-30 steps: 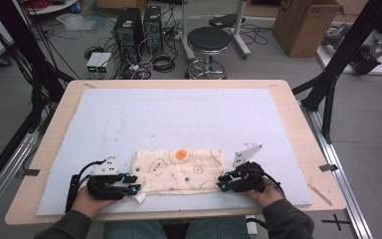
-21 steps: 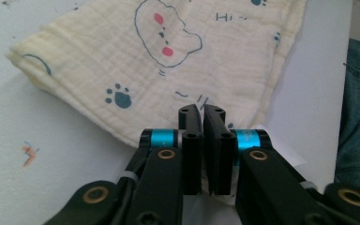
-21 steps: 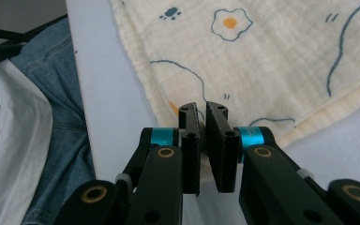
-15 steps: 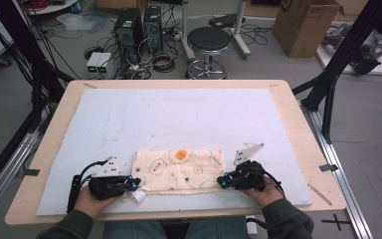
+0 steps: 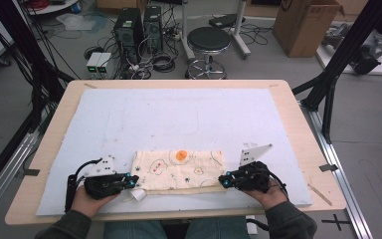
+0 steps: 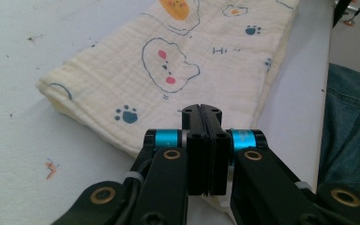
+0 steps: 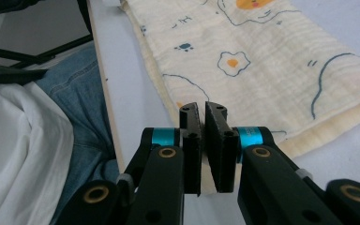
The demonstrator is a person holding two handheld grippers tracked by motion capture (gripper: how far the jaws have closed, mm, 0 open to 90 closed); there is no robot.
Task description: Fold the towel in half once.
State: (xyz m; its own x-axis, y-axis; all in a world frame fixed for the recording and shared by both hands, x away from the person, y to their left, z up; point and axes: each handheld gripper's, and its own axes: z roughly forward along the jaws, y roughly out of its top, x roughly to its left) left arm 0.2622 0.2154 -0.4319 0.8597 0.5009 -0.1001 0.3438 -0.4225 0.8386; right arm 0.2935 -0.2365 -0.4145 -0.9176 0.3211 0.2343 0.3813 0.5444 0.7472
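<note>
High view: folded cloth (image 5: 179,169), cream muslin with a crinkled weave and printed cartoon outlines, an orange blob and small paw marks, lies as a long rectangle at the near edge of the white mat (image 5: 179,119). The mat is matte, slightly scuffed, and covers most of a pale wooden table (image 5: 298,109) with rounded corners. Left gripper (image 5: 132,181) sits at the cloth's near-left corner, right gripper (image 5: 222,180) at its near-right corner, each in a hand coming in from the bottom edge. Grey three-cornered plates stand on both. Both sets of jaws have just been closing, with cloth edge between them. A small white tab (image 5: 138,195) pokes out at the left corner.

Left gripper view: left gripper (image 6: 201,110) has its flat black jaws pressed together, no gap visible, cream fabric showing just below them, so pinching the cloth (image 6: 168,70) at its near hem. Blue anodised collars and brass pivot pins on matte black links. Cloth shows several stacked layers at the folded edge, soft and puckered. Blue jeans (image 6: 349,117) beyond the table edge.

Right gripper view: right gripper (image 7: 201,110) jaws nearly together, a thin slit left, with the cream hem of the cloth (image 7: 262,61) caught in it. Layered edge is visible at right. Jeans (image 7: 82,93) and white fabric (image 7: 18,154) lie past the table's wooden rim.
</note>
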